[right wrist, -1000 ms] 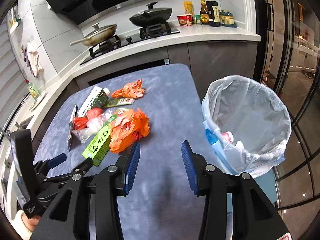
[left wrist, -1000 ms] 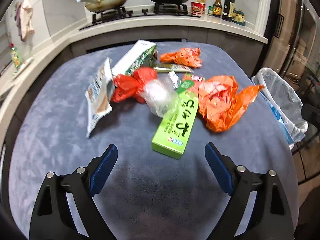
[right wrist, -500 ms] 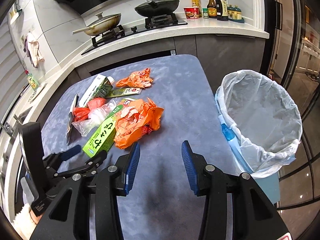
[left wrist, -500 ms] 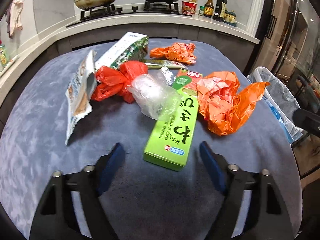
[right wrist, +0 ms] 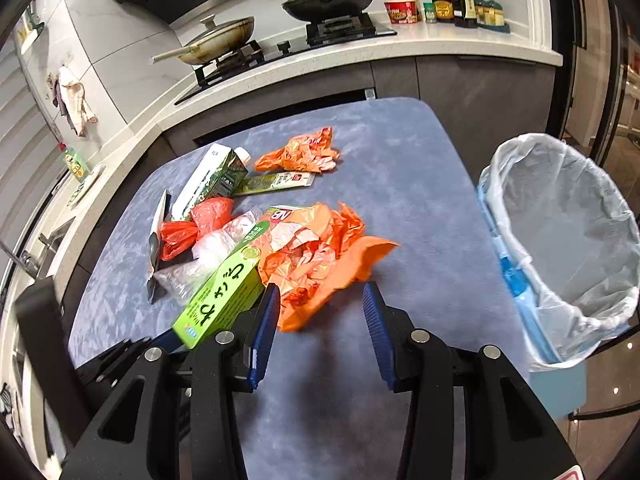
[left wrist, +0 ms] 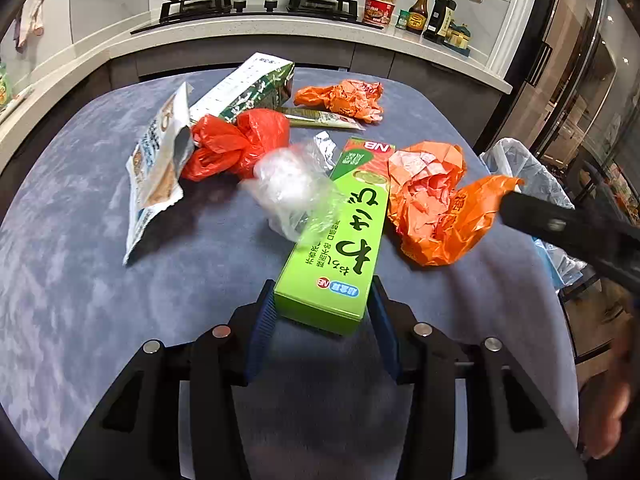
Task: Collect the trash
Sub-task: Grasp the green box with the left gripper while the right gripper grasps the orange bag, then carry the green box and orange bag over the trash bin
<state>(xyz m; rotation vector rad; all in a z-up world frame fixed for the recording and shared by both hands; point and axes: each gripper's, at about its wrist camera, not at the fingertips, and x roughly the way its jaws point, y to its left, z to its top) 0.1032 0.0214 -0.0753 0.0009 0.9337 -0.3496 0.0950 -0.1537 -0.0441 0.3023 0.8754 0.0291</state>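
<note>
Left gripper (left wrist: pixel 322 310) narrowed around near end of green box (left wrist: pixel 340 236), pads touching both sides. Right gripper (right wrist: pixel 320 320) half open, holding nothing, above crumpled orange bag (right wrist: pixel 316 260). Trash pile on blue-grey table (right wrist: pixel 400 184); lined bin (right wrist: pixel 568 240) beside table; kitchen stove (right wrist: pixel 288 40) behind.

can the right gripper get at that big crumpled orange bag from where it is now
Probably yes. The right gripper is open and the orange bag lies just ahead of its jaws, its near edge already between them. The green box sits to the left, clear of the path.
</note>
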